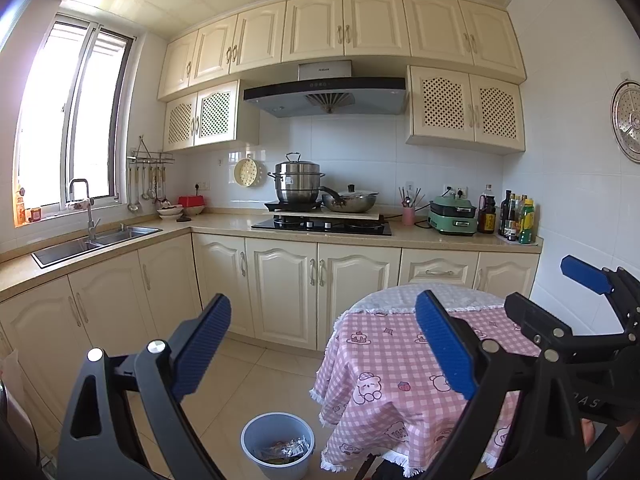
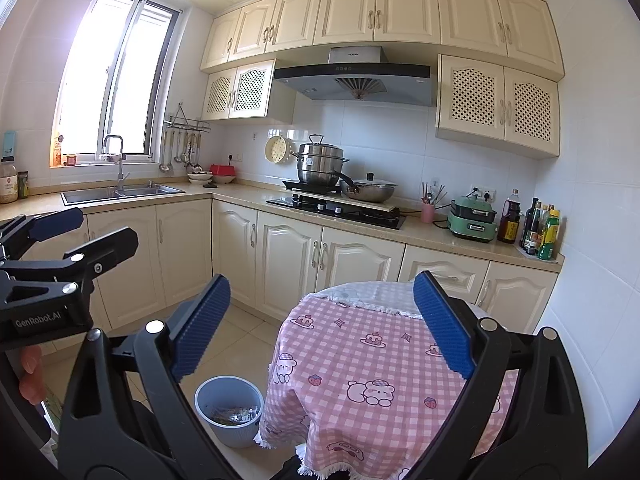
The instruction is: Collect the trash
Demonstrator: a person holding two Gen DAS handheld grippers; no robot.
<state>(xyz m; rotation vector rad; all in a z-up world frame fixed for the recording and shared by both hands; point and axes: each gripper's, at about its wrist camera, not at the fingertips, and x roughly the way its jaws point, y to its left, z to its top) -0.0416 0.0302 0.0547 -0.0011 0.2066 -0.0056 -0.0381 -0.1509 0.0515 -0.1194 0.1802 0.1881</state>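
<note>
Our left gripper [image 1: 324, 348] and right gripper [image 2: 322, 328] hold fingers spread (empty); the grey-blue round plastic bin [image 1: 277, 445] sits lower centre, beside the pink checked tabletop [image 1: 384, 364].

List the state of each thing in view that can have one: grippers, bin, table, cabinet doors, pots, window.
Left gripper: open, empty.
Right gripper: open, empty.
Bin: upright on the floor beside the table, wrappers inside.
Table: covered by a pink checked cloth, no trash visible on top.
Cabinet doors: shut.
Steamer pot: lidded, on the stove.
Wok: lidded.
Window: cannot tell.
</note>
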